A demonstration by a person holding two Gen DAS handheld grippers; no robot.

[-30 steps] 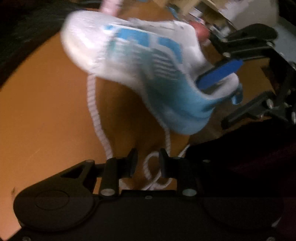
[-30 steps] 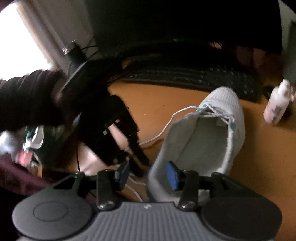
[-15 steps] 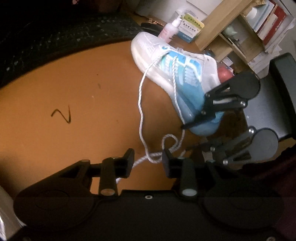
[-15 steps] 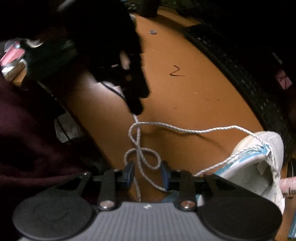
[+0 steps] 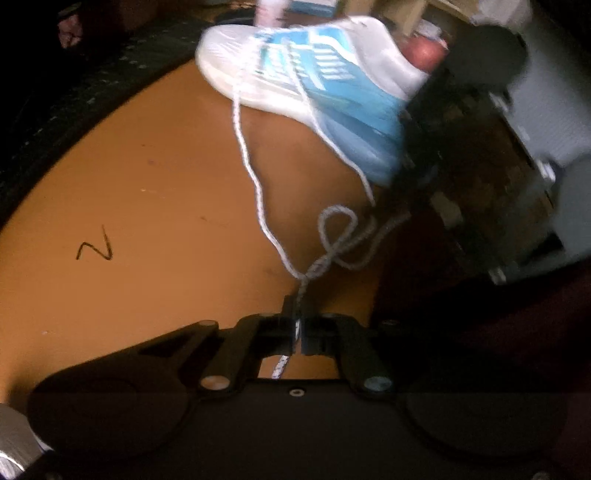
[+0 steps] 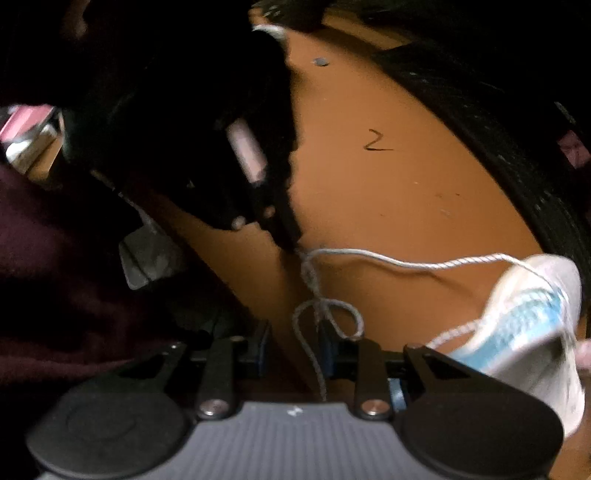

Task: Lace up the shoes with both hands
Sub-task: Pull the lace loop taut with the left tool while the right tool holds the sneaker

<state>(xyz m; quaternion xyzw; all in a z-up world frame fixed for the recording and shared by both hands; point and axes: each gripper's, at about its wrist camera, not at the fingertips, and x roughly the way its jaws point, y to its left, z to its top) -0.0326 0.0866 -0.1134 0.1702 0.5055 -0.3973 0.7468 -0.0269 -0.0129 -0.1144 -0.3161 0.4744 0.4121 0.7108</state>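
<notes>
A white and blue shoe (image 5: 314, 70) lies on its side at the far end of the orange table (image 5: 147, 192). Its white lace (image 5: 255, 184) runs toward me, forms a loose loop (image 5: 338, 229) and ends in my left gripper (image 5: 297, 325), which is shut on it. In the right wrist view the shoe (image 6: 532, 317) sits at the right. My right gripper (image 6: 295, 347) stands open just above the table, a lace strand (image 6: 312, 354) passing loosely between its blue pads, with the loop (image 6: 325, 317) just ahead. The left gripper (image 6: 290, 236) pinches the lace farther off.
A black keyboard (image 5: 74, 96) borders the table's far side. A pen mark like a Z (image 5: 94, 247) is on the tabletop. A pink bottle (image 5: 269, 7) stands behind the shoe. The person's dark red clothing (image 6: 55, 277) fills the near edge.
My left gripper's jaws have shut on the lace that lay between them. My right gripper dropped from the shoe's opening to the lace loop, narrowed its jaws, then held still.
</notes>
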